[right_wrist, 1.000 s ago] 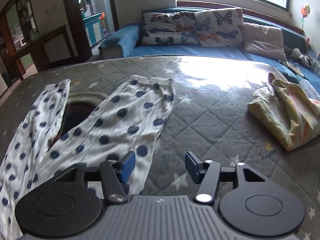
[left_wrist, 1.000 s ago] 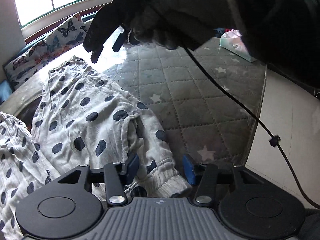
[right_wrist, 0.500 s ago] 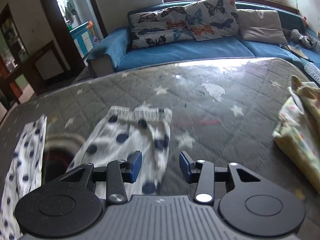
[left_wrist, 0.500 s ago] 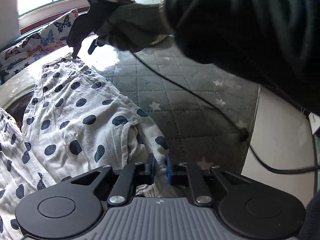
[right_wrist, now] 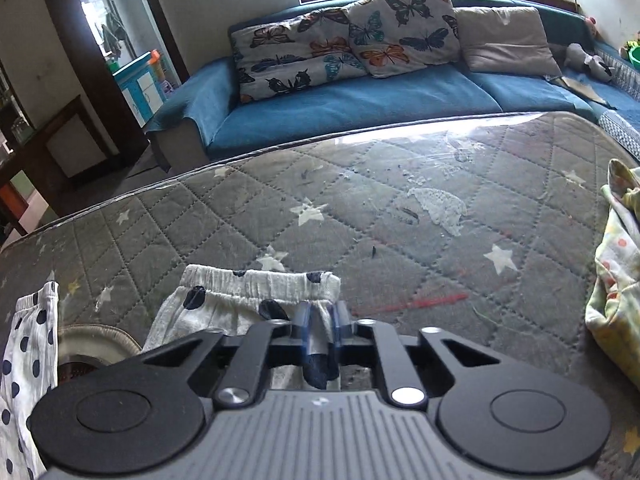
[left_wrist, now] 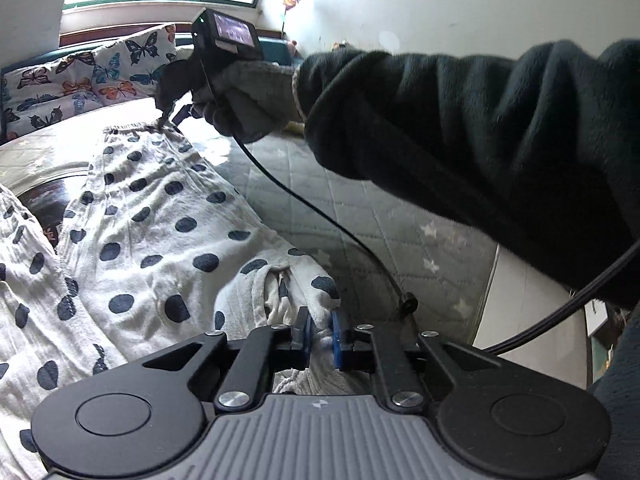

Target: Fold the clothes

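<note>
White trousers with dark polka dots [left_wrist: 160, 232] lie spread on the grey quilted table cover [left_wrist: 352, 200]. My left gripper [left_wrist: 320, 334] is shut on the trousers' near waist corner. My right gripper [right_wrist: 320, 326] is shut on the far leg cuff [right_wrist: 260, 284] of the trousers; it also shows in the left wrist view [left_wrist: 170, 118], held by a gloved hand, fingertips on the cuff edge. The other leg [right_wrist: 28, 344] lies at the left.
A yellow patterned cloth [right_wrist: 612, 280] lies at the table's right. A blue sofa [right_wrist: 360, 100] with butterfly cushions stands beyond the table's far edge. A dark round opening [right_wrist: 84, 360] shows between the two legs. A black cable [left_wrist: 320, 216] runs across the table.
Both grippers have closed: the left on the waist corner, the right after moving forward to the far cuff and shutting on it.
</note>
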A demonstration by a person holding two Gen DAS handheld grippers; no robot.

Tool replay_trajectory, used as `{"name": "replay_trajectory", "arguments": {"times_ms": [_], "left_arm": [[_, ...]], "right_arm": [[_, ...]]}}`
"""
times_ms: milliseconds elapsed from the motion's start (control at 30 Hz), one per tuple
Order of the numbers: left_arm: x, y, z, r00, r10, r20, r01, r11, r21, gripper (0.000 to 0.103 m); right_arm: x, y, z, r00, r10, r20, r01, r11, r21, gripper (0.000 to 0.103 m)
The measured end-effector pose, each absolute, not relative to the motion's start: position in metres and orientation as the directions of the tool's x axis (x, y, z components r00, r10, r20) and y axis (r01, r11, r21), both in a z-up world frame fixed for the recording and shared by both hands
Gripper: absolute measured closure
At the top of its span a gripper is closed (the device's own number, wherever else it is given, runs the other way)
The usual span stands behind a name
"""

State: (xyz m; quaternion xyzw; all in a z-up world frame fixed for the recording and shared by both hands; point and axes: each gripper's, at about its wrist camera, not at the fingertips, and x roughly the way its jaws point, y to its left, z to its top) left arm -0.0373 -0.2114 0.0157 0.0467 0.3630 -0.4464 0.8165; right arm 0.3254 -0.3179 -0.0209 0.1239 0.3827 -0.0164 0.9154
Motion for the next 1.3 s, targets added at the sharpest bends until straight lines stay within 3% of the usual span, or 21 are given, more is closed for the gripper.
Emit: {"name": "replay_trajectory", "arguments": {"times_ms": [300, 700, 1300], "left_arm": [[-0.051, -0.164, 0.034, 0.415, -0.713, -0.565, 0.714, 0.640, -0.284, 0.093], [-0.086, -0.058, 0.049, 0.590, -0.647, -0.484, 0.508, 0.763, -0.400, 0.093], [-0.114, 0.032, 0.024, 0.678, -0.526, -0.513, 0.242, 0.820, -0.519, 0.093]], "right_arm": [[0.326, -0.282, 0.012, 0.738, 0.050, -0.673, 0.130, 0.968, 0.214, 0.098], [0.342, -0.192, 0.070, 0.783, 0.104, -0.613, 0.053, 0.971, 0.232, 0.099], [0.380, 0.024, 0.030, 0.720, 0.244, -0.649, -0.165, 0.970, 0.181, 0.097]]}}
